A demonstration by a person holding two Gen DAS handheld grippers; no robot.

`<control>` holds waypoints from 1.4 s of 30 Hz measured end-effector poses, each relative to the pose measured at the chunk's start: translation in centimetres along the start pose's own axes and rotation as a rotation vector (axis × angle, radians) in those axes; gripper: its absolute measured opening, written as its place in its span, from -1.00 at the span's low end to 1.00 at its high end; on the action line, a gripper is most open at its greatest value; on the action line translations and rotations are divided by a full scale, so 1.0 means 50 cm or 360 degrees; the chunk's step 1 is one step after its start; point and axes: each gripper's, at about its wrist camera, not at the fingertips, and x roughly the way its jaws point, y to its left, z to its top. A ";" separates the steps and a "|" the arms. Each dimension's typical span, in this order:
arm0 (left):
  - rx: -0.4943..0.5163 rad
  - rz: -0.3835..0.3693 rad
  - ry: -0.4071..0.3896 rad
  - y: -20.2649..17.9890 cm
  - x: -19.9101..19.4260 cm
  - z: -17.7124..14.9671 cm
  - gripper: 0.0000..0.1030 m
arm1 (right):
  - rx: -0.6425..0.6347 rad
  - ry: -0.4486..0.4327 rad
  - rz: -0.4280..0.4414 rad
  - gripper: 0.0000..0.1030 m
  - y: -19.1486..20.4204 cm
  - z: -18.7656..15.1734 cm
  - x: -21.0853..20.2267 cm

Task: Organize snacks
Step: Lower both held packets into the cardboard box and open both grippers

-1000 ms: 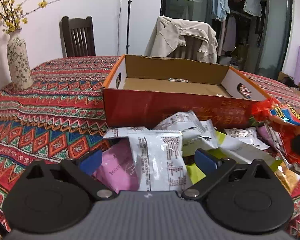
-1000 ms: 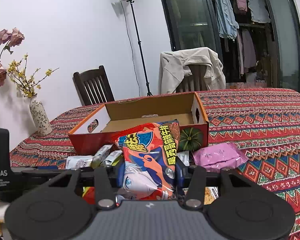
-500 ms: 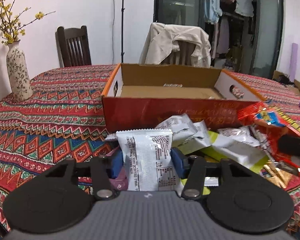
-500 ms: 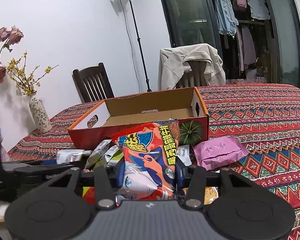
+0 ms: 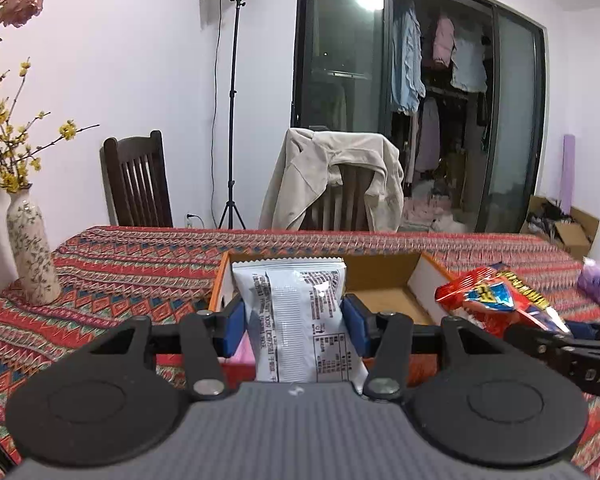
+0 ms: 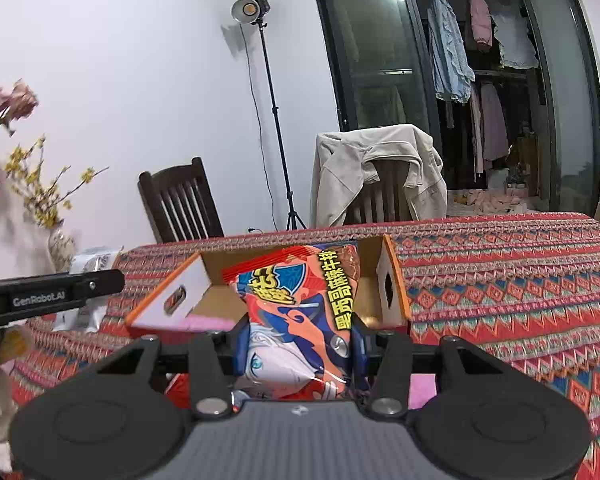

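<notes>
My left gripper [image 5: 294,326] is shut on a white snack packet [image 5: 298,312] and holds it upright above the table, in front of the open cardboard box [image 5: 384,268]. My right gripper [image 6: 300,340] is shut on a red and blue snack bag [image 6: 300,312], raised in front of the same box [image 6: 392,276]. The red bag also shows at the right of the left wrist view [image 5: 496,296]. The white packet and the left gripper show at the left of the right wrist view [image 6: 94,260]. The box floor is mostly hidden behind the held packets.
A patterned tablecloth [image 5: 120,264] covers the table. A flowered vase [image 5: 32,256] stands at the left. Two chairs, one draped with a beige jacket [image 5: 336,176], stand behind the table beside a light stand [image 5: 232,120]. A pink packet [image 6: 216,322] lies near the box.
Both grippers have risen from the snack pile with their packets. The left gripper closed on the white packet and lifted it; the pile has dropped out of view.
</notes>
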 end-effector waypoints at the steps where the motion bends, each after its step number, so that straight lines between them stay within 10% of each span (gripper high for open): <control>1: -0.0015 0.0006 -0.0008 -0.001 0.008 0.009 0.01 | 0.0005 0.0001 -0.0005 -0.10 -0.001 0.011 0.012; 22: -0.0120 0.0166 0.0105 0.031 0.281 -0.014 0.02 | 0.0068 0.0059 -0.0090 -0.10 -0.029 0.042 0.314; 27: -0.0151 0.0174 0.0017 0.033 0.256 -0.024 1.00 | 0.0076 0.0087 -0.0060 0.45 -0.031 0.031 0.308; 29: -0.0171 0.0203 -0.0023 0.037 0.244 -0.023 1.00 | 0.0093 0.0051 -0.0075 0.89 -0.036 0.029 0.294; 42: -0.0278 0.0202 -0.0022 0.053 0.160 0.008 1.00 | 0.0097 0.0014 -0.0096 0.99 -0.036 0.032 0.222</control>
